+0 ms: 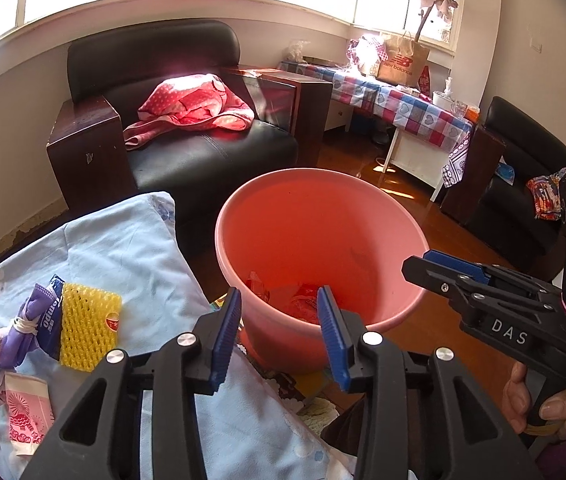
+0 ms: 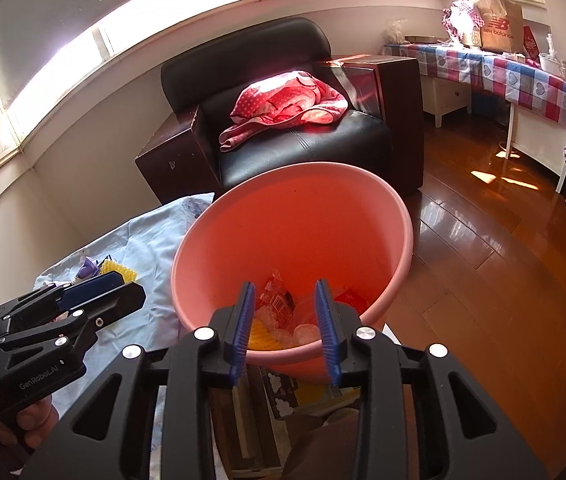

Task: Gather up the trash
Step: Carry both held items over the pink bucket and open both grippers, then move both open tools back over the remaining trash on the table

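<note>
The pink bin [image 1: 323,240] stands on the floor just right of the blue-sheeted surface [image 1: 131,248], close enough that litter can be carried across in one short reach. Wrappers and clear plastic pieces already lie at its bottom [image 2: 283,312].

Left gripper [image 1: 279,336]: jaws parted, nothing between them, held over the near rim of the bin. Right gripper [image 2: 285,328]: jaws likewise parted and empty, poised above the bin's near edge. Neither is carrying anything, which suggests both are between pickups.

Trash not yet collected sits on the sheet at the near left: a yellow foam net [image 1: 89,330], a purple knotted wrapper [image 1: 33,320] touching it, and a pink-and-white sachet [image 1: 27,416] nearer still. The left gripper is the closer of the two to this cluster, so the next reach looks to be its job.

A black armchair [image 1: 187,132] with a pink cloth [image 1: 195,108] stands at the far side, well apart from the work.
</note>
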The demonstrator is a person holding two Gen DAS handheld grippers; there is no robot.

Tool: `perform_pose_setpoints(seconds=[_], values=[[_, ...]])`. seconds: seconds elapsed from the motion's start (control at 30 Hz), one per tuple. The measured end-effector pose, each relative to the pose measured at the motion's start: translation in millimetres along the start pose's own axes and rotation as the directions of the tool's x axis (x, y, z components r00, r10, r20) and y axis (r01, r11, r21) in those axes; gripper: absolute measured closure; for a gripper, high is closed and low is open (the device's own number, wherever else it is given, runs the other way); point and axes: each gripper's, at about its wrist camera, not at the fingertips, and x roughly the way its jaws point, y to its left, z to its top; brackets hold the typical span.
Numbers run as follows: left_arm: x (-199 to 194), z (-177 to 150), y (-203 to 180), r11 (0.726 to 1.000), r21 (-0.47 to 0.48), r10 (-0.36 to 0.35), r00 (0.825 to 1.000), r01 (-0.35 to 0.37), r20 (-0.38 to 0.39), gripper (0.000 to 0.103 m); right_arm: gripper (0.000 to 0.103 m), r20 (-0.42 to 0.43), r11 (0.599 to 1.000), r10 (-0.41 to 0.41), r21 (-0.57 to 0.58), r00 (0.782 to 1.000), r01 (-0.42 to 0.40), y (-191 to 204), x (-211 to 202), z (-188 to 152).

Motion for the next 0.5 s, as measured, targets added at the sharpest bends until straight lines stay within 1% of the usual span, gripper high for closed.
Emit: perform_pose_setpoints(seconds=[0.17, 0.4, 0.5], values=[[-16.1, -5.1, 13.2, 0.999, -0.031, 0.012, 1.0, -0.011, 0.024, 0.059, 0.071, 0.005, 1.0, 0.006, -0.027, 1.0, -0.005, 13.6, -5.1, -1.9], [-42.2, -19.8, 35.7, 0.996, -0.08, 0.037, 0.998, -0.033, 0.048, 0.058, 0.071, -0.001, 0.997, 0.034, -0.066, 0.999, -0.034, 39.2, -10.3, -7.6], [-57.4, -29.8, 45.6, 0.994, -0.089, 0.062, 0.996, -0.057, 0.064, 0.058, 0.071, -0.01, 0.995, 0.049, -0.084, 0.999, -0.05, 51.9, -10.8, -11.2]])
